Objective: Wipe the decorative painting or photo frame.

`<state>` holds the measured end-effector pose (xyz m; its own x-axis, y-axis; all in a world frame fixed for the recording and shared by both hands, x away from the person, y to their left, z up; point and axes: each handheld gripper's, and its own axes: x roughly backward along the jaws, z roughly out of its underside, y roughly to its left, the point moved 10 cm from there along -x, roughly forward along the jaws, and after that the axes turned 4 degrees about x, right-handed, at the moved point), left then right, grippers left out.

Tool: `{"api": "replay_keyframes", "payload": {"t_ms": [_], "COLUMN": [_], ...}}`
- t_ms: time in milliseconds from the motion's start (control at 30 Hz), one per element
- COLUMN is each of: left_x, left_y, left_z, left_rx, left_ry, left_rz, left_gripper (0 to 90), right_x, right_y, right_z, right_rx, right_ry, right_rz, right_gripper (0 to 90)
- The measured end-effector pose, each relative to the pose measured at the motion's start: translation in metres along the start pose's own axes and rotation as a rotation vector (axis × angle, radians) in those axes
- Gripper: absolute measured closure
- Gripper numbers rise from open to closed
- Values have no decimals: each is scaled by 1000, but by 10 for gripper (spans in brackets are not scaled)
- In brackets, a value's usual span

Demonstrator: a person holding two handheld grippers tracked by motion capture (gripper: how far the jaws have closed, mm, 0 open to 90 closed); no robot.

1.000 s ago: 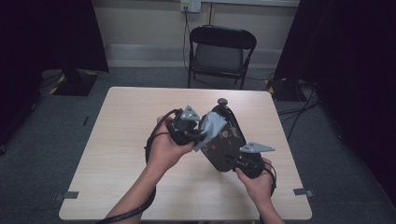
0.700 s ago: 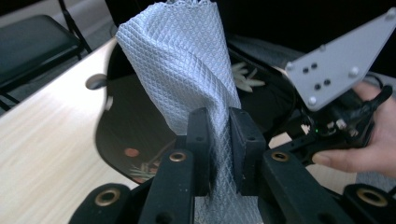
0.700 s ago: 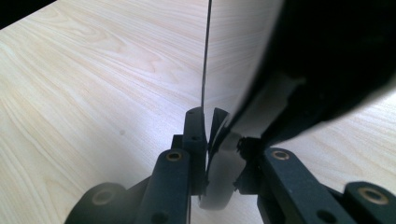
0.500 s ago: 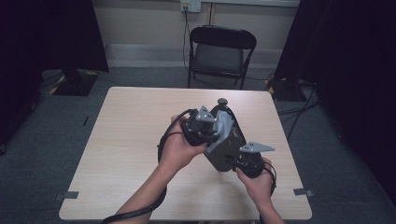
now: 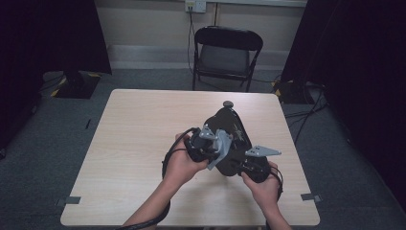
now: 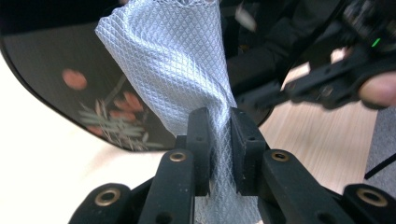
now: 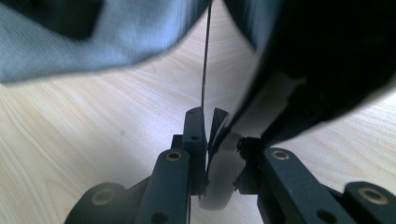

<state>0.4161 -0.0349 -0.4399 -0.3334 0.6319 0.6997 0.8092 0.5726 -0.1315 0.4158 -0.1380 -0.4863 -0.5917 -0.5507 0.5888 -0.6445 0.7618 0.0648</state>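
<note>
A: Starting at the left: our left gripper (image 6: 218,140) is clenched on a pale blue-grey cloth with a fine diamond weave (image 6: 177,60), and the cloth fans out from the jaws onto a glossy black oval tray painted with pink flowers and green leaves (image 6: 56,84). We'd judge we are partway through wiping it; nothing tells us yet how much of the face is covered.

B: From the high view the tray (image 5: 234,127) sits tilted above the right half of the light wooden counter (image 5: 143,124), its far end toward the small round grey knob (image 5: 228,103) lying there. Our left gripper (image 5: 218,146) presses the cloth (image 5: 221,148) against the middle of the tray.

A: And on the right?

B: Our right gripper (image 7: 211,126) is grasping the tray's thin near rim (image 7: 219,154), holding it edge-on. In the high view the right gripper (image 5: 249,165) sits low at the tray's near end, hand under it, forearm coming up from the bottom edge.

A: So the right hand props, the left forearm angles in across from the left. We'd say the far end and the edges probably remain to be wiped before we set the tray flat.
</note>
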Motion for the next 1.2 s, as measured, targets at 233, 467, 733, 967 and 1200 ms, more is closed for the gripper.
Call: {"api": "replay_keyframes", "payload": {"t_ms": [233,467,733,967,1200], "left_x": [-25,-44,-55,-39,1], "left_y": [5,11,15,16,17], "left_z": [36,68,93,81,36], "left_rx": [31,77,118,107,65], "left_ry": [64,117,146,126,22], "left_rz": [-2,5,3,-15,-44], "left_gripper": [796,796,797,797,796], "right_x": [0,-1,0,2,11], "right_y": [0,1,1,2,5], "right_z": [0,-1,-1,-1,8], "right_rx": [2,3,4,3,3], "right_ry": [0,1,2,1,6], "right_rz": [1,1,0,-10,-12], "right_gripper": [781,781,780,762,733]}}
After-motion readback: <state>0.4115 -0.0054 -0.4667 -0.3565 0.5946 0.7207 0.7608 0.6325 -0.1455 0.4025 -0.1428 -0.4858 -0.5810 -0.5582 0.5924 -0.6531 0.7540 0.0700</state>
